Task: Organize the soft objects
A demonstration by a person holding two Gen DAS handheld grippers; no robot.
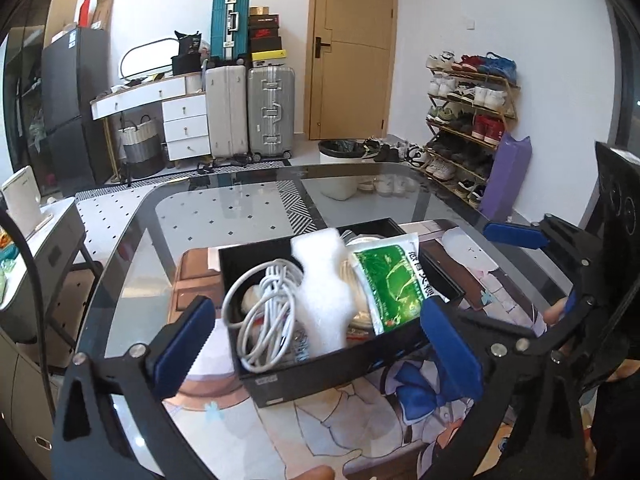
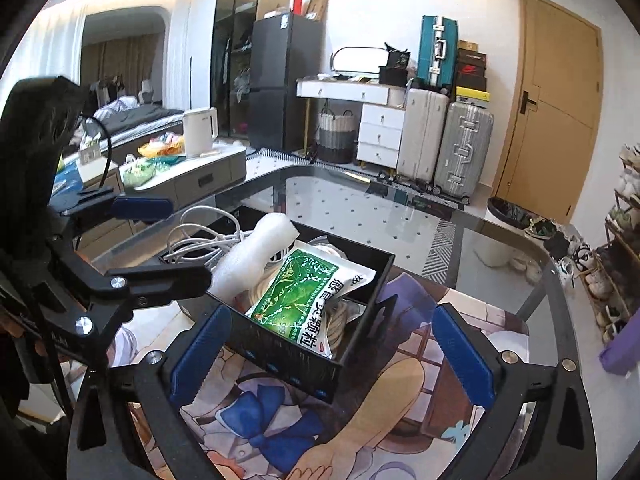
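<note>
Black box of soft items framed by two spread grippers on the glass table.

The black box (image 1: pixel 316 364) is seen between the spread, empty fingers of the left gripper (image 1: pixel 316 352) and right gripper (image 2: pixel 330 350). Inside it are held a white cable (image 1: pixel 264 312), white foam (image 1: pixel 324 292) and a green sachet (image 2: pixel 298 300). A printed mat (image 2: pixel 404 392) lies beneath.
</note>
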